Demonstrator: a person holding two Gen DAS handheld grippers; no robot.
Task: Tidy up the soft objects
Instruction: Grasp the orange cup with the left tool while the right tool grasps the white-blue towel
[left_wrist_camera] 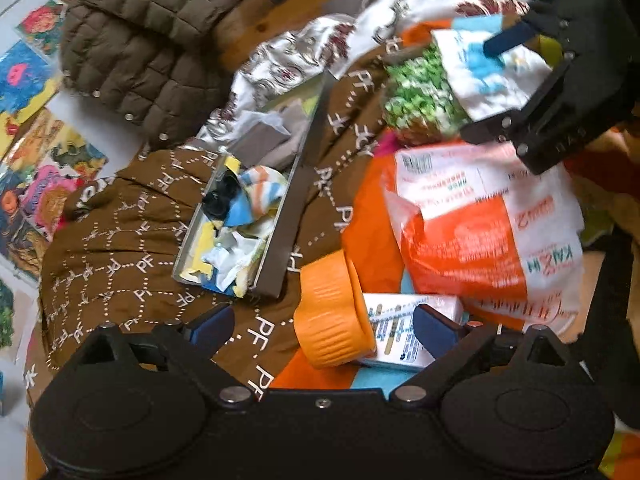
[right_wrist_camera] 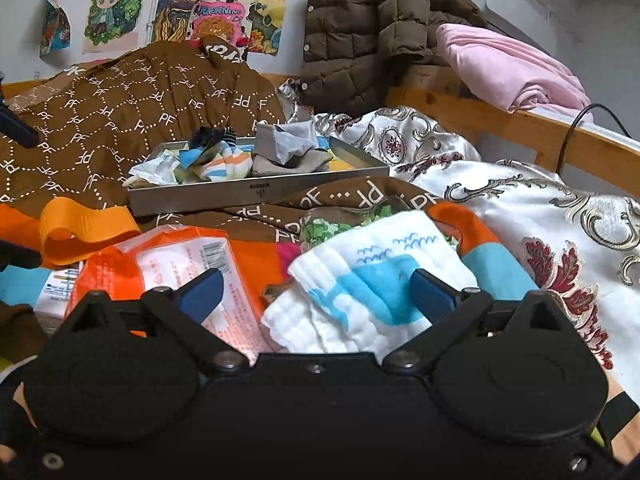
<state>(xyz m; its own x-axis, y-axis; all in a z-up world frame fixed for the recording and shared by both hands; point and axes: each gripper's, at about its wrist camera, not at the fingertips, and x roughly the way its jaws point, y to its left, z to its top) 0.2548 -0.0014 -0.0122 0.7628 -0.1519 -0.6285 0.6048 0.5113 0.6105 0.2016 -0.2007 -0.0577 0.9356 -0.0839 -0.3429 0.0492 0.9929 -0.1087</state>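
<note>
A metal tray [right_wrist_camera: 256, 194] sits on a brown PF-print quilt [right_wrist_camera: 120, 120] and holds socks and small cloths, among them a striped sock [right_wrist_camera: 218, 162] and grey cloths [right_wrist_camera: 288, 146]. The tray also shows in the left wrist view [left_wrist_camera: 280, 216]. A folded white and blue cloth [right_wrist_camera: 360, 288] lies between the open fingers of my right gripper [right_wrist_camera: 316, 292], with the right fingertip [right_wrist_camera: 430, 290] resting on it. A green-patterned cloth [right_wrist_camera: 320, 226] lies just behind it. My left gripper [left_wrist_camera: 324, 328] is open over an orange cap [left_wrist_camera: 328, 312] and a small box [left_wrist_camera: 404, 328].
An orange and white plastic pack [left_wrist_camera: 480, 236] lies on orange fabric. A brown puffer jacket [right_wrist_camera: 368, 32] and a pink blanket [right_wrist_camera: 504, 64] hang on the wooden bed rail [right_wrist_camera: 520, 128]. A white floral satin cover [right_wrist_camera: 540, 216] lies at right. Drawings [right_wrist_camera: 180, 8] cover the wall.
</note>
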